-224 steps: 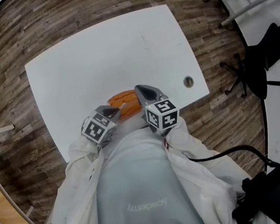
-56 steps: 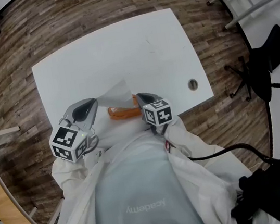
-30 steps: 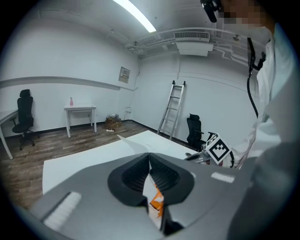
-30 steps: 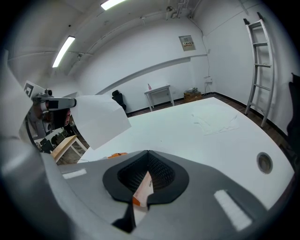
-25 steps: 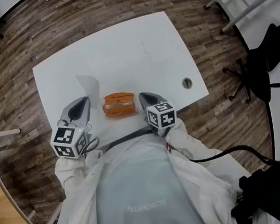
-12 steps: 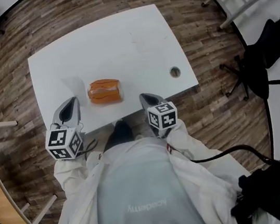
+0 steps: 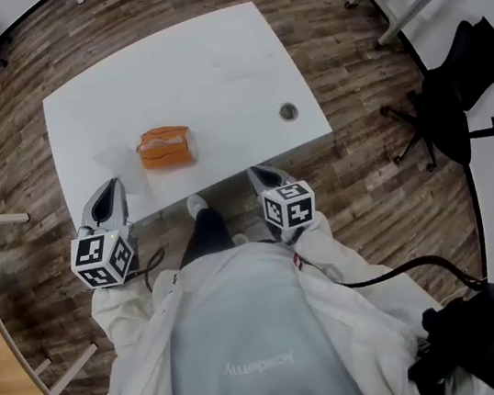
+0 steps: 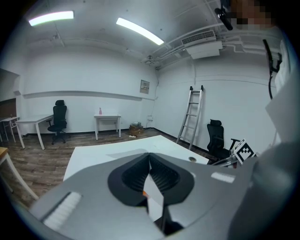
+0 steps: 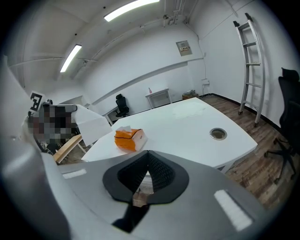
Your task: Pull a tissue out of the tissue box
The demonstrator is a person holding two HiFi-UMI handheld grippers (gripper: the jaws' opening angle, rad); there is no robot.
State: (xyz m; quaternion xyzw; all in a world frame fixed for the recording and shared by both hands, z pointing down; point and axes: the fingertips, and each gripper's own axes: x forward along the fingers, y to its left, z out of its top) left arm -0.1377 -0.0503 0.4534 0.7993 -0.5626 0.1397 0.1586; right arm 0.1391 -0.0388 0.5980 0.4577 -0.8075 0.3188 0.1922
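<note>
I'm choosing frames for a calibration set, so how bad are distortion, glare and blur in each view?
Head view: strong fisheye, the table edges bow; light even, no hard shadows round the tissue box. Left gripper view: dark corners, ceiling lights blown out, near foreground soft. Right gripper view: the ladder curves; tissue and tissue box sharp; a mosaic patch at left.

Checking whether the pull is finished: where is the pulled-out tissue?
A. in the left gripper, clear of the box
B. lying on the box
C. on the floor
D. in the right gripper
A: the tissue is clamped in the left gripper, apart from the orange tissue box on the table.
</note>
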